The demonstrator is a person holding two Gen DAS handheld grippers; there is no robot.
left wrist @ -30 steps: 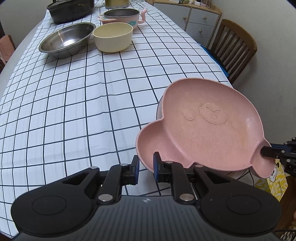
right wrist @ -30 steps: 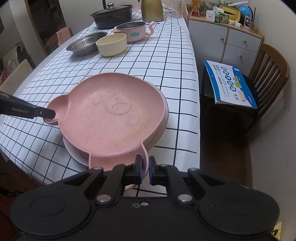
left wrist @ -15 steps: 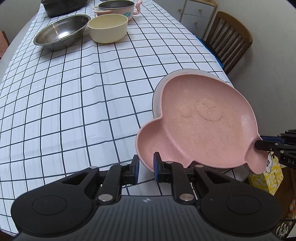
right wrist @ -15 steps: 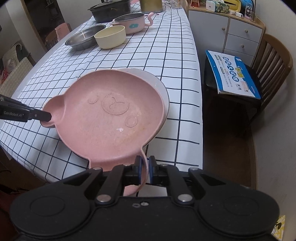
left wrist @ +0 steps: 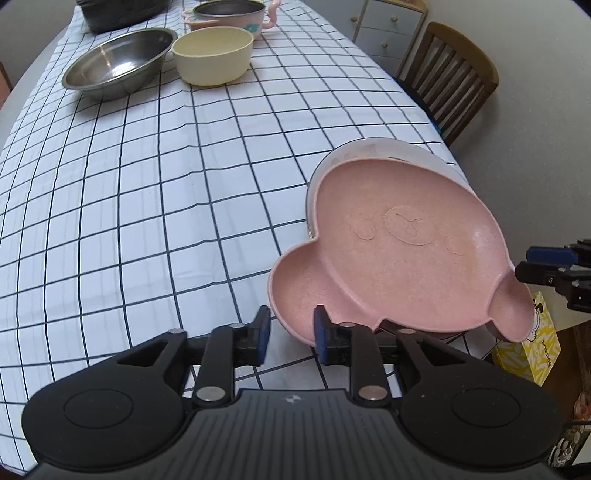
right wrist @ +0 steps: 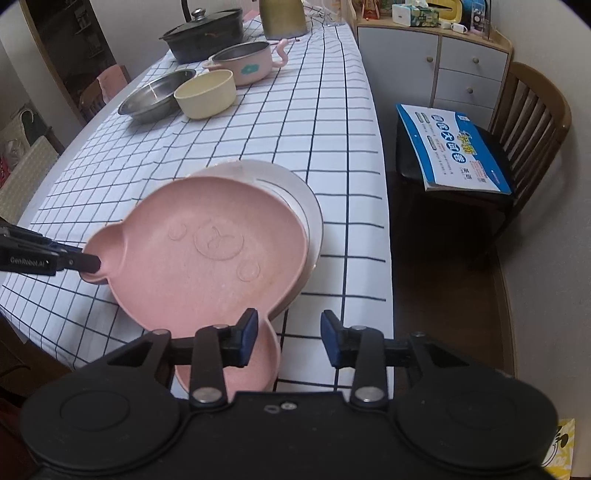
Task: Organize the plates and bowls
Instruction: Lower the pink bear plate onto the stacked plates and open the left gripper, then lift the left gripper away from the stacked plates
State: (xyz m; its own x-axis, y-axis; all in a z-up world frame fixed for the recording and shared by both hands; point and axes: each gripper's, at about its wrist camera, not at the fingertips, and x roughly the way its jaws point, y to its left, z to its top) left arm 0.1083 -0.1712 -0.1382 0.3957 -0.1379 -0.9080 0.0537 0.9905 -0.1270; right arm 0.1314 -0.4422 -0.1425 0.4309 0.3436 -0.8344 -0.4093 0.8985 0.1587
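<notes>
My left gripper [left wrist: 289, 330] had just been opening, its blue pads apart with one ear of the pink bear-shaped plate [left wrist: 399, 254] between them, the rim near the right pad but no longer pinched; my right gripper [right wrist: 289, 336] had likewise just been opening, its jaws standing wide, the plate's other ear lying against the left pad and clear of the right one; the pink plate sat on a white plate [right wrist: 295, 192] at the near corner of the checked tablecloth [left wrist: 147, 184], overhanging it toward me, so that only the white plate's far rim showed; well apart, at the far end of the table, a steel bowl [left wrist: 118, 62] stood just beside a cream bowl [left wrist: 212, 55], with a pink pot [right wrist: 243, 61] and a black lidded pan [right wrist: 203, 33] behind them; a wooden chair [right wrist: 532, 122] beside the table held a blue booklet [right wrist: 454, 147].
</notes>
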